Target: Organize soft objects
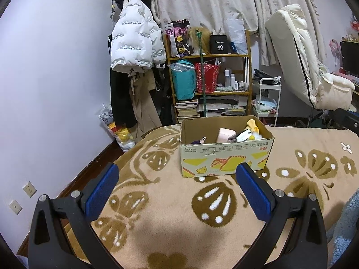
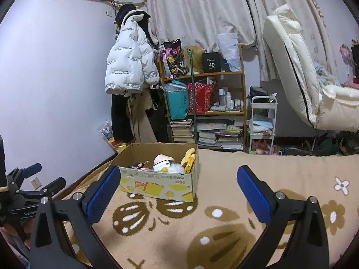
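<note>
Both my grippers are spread wide with nothing between the blue pads: the left gripper hangs over the patterned blanket on the bed, the right gripper likewise, each facing the box. The soft toys sit inside that open cardboard box, which stands on the blanket ahead of me. I judge them light, squashy and non-slippery, so a pinch into a plump body or a limb should hold; a white fluffy one and a yellow toy leaning on the right wall look easiest to reach. The box itself is thin and would flex. Its front carries Chinese print I cannot read. Beyond, a black carton on the shelf reads "40", and the white jacket bears repeated lettering starting "The only leading".
</note>
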`<state>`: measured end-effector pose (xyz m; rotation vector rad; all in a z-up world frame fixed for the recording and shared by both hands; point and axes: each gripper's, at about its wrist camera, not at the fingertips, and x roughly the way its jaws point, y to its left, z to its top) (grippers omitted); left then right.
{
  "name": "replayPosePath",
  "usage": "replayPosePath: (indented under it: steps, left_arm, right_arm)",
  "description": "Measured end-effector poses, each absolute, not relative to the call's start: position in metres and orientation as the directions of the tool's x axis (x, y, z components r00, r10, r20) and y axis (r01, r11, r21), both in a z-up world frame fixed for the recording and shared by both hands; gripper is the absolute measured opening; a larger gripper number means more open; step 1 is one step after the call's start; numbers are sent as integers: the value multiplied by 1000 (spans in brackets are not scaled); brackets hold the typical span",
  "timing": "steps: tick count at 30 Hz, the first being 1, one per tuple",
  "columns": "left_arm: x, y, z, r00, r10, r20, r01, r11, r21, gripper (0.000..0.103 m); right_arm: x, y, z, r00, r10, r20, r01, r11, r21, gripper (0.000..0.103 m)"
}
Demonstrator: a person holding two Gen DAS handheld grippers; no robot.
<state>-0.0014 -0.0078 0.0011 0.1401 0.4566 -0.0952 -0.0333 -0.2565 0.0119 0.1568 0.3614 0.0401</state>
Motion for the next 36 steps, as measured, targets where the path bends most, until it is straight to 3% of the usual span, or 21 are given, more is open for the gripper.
replayPosePath:
  steps: [36]
  left_arm:
    - [-6,-11,2,897,-81,-434,136,986,98,103]
  right_arm:
    - [-35,-268,12,935,37,-354,22,987,162,103]
